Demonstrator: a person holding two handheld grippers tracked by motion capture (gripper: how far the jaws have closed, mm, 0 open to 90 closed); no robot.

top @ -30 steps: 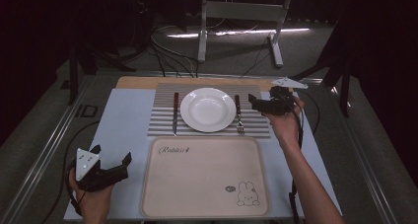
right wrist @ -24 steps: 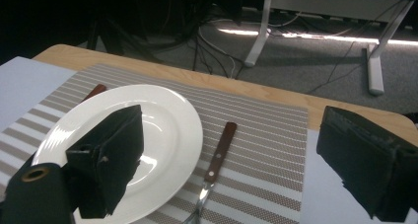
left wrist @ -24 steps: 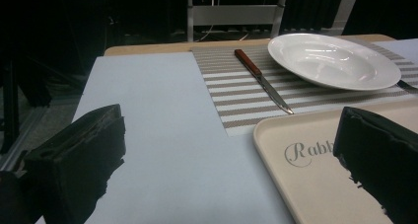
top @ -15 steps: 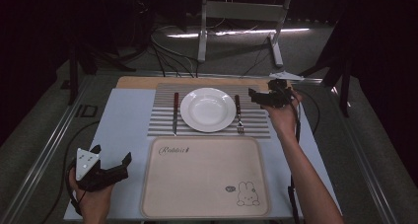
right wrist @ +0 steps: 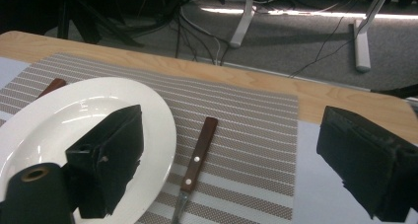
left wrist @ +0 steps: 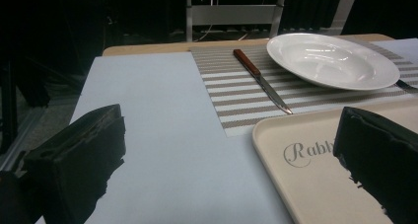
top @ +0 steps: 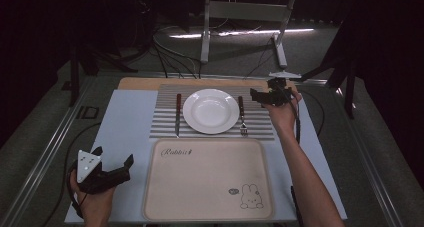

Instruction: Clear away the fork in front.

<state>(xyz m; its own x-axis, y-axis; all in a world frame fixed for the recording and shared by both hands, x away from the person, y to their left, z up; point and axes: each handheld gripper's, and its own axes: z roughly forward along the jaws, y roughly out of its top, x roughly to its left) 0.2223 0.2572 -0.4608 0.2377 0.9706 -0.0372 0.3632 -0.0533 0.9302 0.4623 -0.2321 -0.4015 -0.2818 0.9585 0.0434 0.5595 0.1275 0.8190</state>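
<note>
— Claws first: where are they, and what are they doing?

— Right claw [top: 263, 96] hangs over the far right part of the striped placemat [top: 210, 129], just right of the fork [top: 242, 116]. Its jaws are spread wide with nothing between them. In the right gripper view the fork's brown handle [right wrist: 198, 154] lies on the mat in the gap between the two jaws, untouched, and one jaw sits in front of the rim of the white plate [right wrist: 69, 130].

— And the left one?

— Left claw [top: 113, 167] is down at the near left corner of the bench [top: 125, 122], over the pale blue surface just left of the cream tray [top: 207, 179]. It is released too, jaws well apart and holding nothing; the person's hand [top: 92, 202] wraps its body from below.

— So where does the fork lie exactly?

— Flat on the mat, just right of the plate [top: 210, 110], handle toward the far edge and tines toward the tray. The knife [top: 177, 114] mirrors it just left of the plate, brown handle also at the far end.

— Anything on the tray?

— Only its print: the word "Rabbit" near the far left corner and a small rabbit drawing near the near right corner. It lies close against the mat's near edge.
</note>
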